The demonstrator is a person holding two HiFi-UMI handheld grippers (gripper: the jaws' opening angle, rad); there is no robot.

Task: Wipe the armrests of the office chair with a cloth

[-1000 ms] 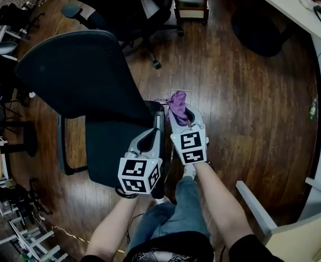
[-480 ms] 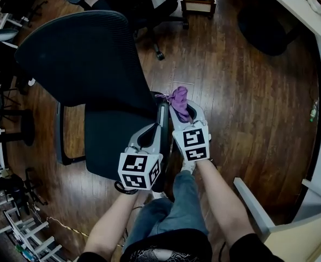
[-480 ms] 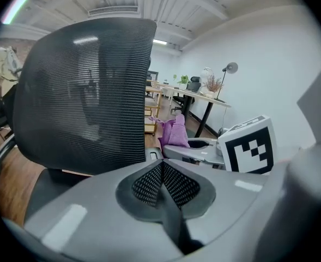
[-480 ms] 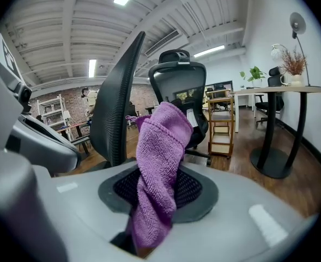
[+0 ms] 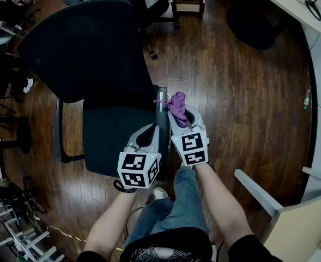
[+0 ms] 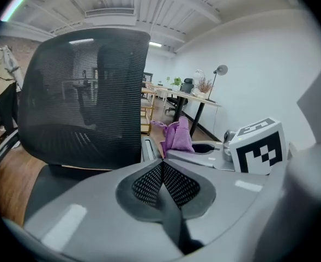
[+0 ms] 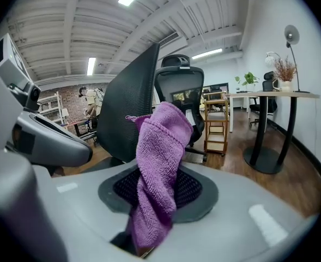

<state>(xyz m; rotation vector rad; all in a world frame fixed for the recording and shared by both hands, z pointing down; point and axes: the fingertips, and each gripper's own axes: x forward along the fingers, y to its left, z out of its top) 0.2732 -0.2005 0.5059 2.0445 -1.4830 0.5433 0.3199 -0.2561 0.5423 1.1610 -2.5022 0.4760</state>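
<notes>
Purple cloth (image 7: 157, 162) clamped in right hand-held gripper (image 7: 159, 192) (beside chair armrest (image 5: 162, 94))

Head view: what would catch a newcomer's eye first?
The purple cloth stands out, clamped in the right gripper at centre, close to an armrest. The big black office chair fills the upper left; the left gripper, jaws together and empty, is beside the right one.

The wooden floor (image 5: 231, 102) carries a black office chair (image 5: 86, 51).
</notes>
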